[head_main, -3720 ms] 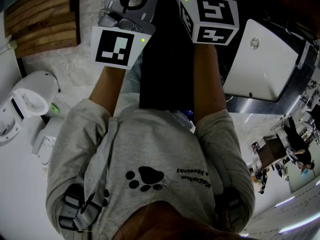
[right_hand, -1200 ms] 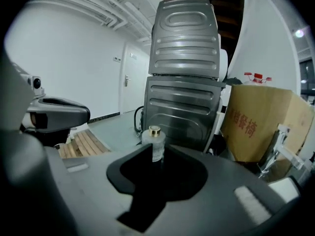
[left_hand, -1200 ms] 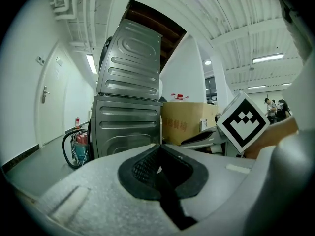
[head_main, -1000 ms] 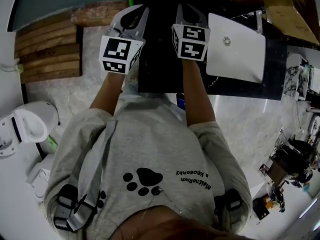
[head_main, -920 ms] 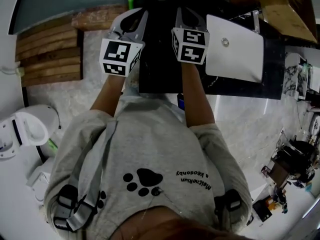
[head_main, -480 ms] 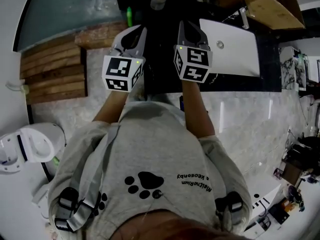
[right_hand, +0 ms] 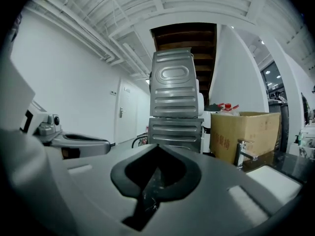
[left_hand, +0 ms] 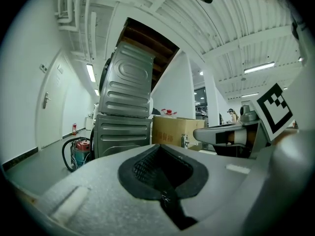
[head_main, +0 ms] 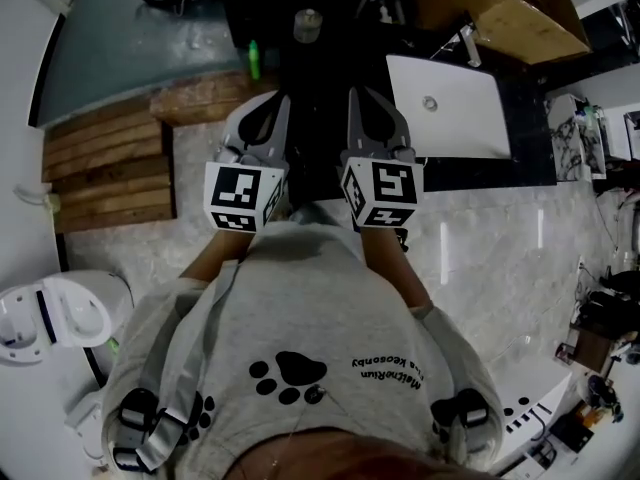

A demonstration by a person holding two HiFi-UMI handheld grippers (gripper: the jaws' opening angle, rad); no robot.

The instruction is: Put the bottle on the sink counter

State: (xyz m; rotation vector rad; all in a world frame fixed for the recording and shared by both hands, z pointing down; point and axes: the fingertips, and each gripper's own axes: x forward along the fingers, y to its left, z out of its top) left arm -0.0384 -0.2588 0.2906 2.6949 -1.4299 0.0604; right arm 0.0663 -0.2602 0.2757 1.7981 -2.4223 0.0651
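A small green bottle point(head_main: 254, 60) stands on the floor ahead of me, at the left edge of the black sink counter point(head_main: 530, 158). The white basin point(head_main: 445, 108) is set into that counter, to the right of my hands. My left gripper point(head_main: 275, 108) and right gripper point(head_main: 360, 100) are held side by side in front of my chest, pointing level, well short of the bottle. In the left gripper view the jaws of the left gripper point(left_hand: 160, 151) meet with nothing between them. The right gripper point(right_hand: 156, 149) is likewise shut and empty. Neither gripper view shows the green bottle.
A grey cylinder point(head_main: 307, 23) stands beyond the bottle. A cardboard box point(head_main: 510, 13) sits behind the basin, beside the tap point(right_hand: 243, 151). Stacked metal machines point(left_hand: 125, 112) and a red vacuum cleaner point(left_hand: 81, 149) lie ahead. Wooden slats point(head_main: 105, 168) and a white toilet point(head_main: 60, 313) are at my left.
Both grippers have risen and drawn back toward my chest in the head view. More floor and counter now shows beyond them. Nothing was taken hold of or let go.
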